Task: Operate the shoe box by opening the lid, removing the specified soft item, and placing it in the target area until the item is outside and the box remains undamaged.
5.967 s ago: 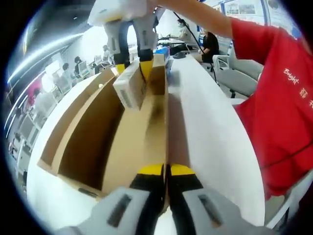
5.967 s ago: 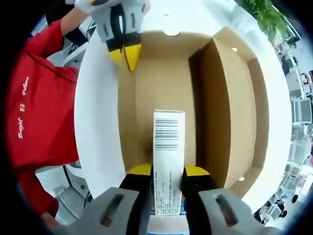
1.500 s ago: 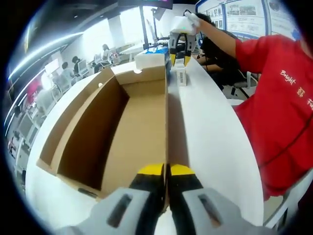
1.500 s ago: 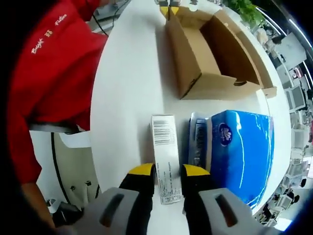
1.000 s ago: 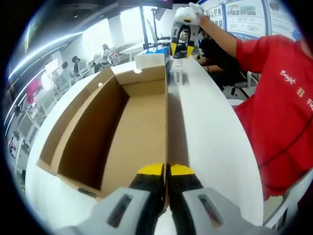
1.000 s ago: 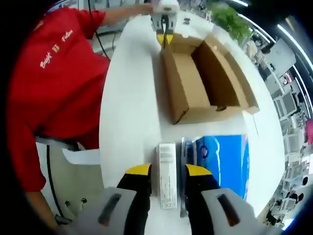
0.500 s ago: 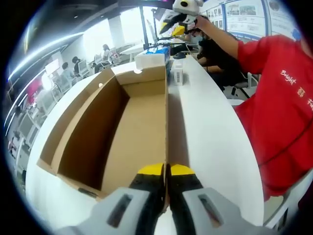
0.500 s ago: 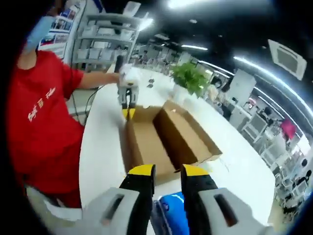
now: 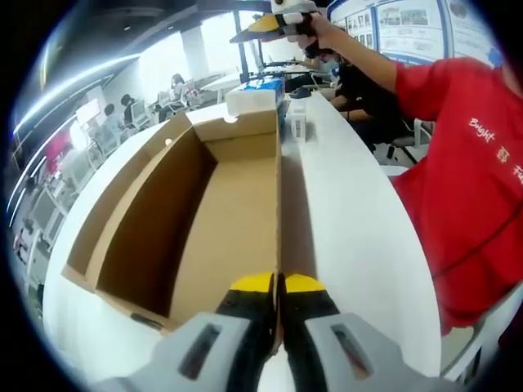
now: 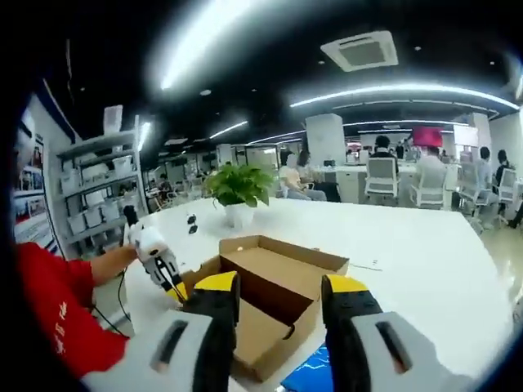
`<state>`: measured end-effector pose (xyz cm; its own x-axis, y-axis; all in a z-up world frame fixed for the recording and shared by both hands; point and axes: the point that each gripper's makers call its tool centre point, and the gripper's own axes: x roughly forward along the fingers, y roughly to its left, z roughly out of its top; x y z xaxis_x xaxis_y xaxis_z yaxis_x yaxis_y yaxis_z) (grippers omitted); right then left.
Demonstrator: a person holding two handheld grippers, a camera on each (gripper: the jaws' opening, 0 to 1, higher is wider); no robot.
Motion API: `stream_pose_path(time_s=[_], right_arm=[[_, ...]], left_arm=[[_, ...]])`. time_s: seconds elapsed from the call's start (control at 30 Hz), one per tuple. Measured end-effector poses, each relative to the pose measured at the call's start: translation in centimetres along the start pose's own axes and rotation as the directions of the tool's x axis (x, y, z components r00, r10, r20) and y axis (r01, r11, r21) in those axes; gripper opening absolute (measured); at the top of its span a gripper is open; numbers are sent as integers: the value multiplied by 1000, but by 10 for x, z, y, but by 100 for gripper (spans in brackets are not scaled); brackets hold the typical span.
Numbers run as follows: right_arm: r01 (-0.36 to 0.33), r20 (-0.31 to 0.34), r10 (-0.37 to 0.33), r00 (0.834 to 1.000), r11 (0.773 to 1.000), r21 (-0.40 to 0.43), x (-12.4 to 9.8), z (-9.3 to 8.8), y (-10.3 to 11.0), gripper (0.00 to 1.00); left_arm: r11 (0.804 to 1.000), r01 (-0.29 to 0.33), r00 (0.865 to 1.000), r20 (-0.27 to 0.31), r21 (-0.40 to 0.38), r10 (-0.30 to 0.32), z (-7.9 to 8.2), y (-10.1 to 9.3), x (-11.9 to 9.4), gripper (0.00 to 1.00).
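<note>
Matt brown cardboard shoe box (image 9: 221, 204), glossy white table (image 9: 351, 229)

Open shoe box (image 9: 196, 212) sits on the table (image 9: 351, 237) | small carton (image 9: 299, 126) lies on the table just past the box's far end | potted plant (image 10: 239, 192) stands on the table behind the box

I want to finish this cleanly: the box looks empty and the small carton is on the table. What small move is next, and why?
Probably open the left gripper and let go of the shoe box wall. The box is empty, the small carton stands outside on the table, and the right gripper is open and raised.
</note>
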<state>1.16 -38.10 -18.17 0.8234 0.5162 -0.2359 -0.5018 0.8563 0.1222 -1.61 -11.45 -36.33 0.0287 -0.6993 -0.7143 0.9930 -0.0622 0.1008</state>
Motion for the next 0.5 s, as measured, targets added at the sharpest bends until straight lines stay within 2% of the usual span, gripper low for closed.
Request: stream_pose_path(time_s=[0.03, 0.13, 0.2, 0.23, 0.3, 0.33, 0.4, 0.5], right_arm=[[20, -3, -20, 1000, 1000, 19, 2, 2, -5, 39], [73, -30, -73, 997, 997, 10, 10, 5, -17, 37], [109, -82, -113, 990, 992, -55, 17, 1, -31, 33], [121, -101, -127, 987, 991, -62, 18, -2, -34, 30], [134, -92, -140, 986, 989, -63, 24, 1, -34, 29], [152, -135, -161, 978, 986, -72, 25, -4, -37, 29], [167, -181, -182, 966, 981, -96, 26, -9, -39, 29], [161, -168, -177, 970, 981, -105, 32, -6, -35, 30]], left_arm=[[1000, 0, 1000, 0, 0, 0, 0, 0, 0, 1], [1000, -1, 1000, 1, 1, 1, 1, -1, 0, 1], [1000, -1, 1000, 1, 1, 1, 0, 0, 0, 1], [1000, 0, 1000, 1, 0, 0, 0, 0, 0, 1], [1000, 1, 1000, 1, 0, -1, -2, 1, 0, 1], [1000, 1, 1000, 1, 0, -1, -2, 1, 0, 1], [1000, 1, 1000, 2, 0, -1, -1, 0, 0, 1], [1000, 1, 1000, 3, 2, -1, 1, -1, 0, 1]])
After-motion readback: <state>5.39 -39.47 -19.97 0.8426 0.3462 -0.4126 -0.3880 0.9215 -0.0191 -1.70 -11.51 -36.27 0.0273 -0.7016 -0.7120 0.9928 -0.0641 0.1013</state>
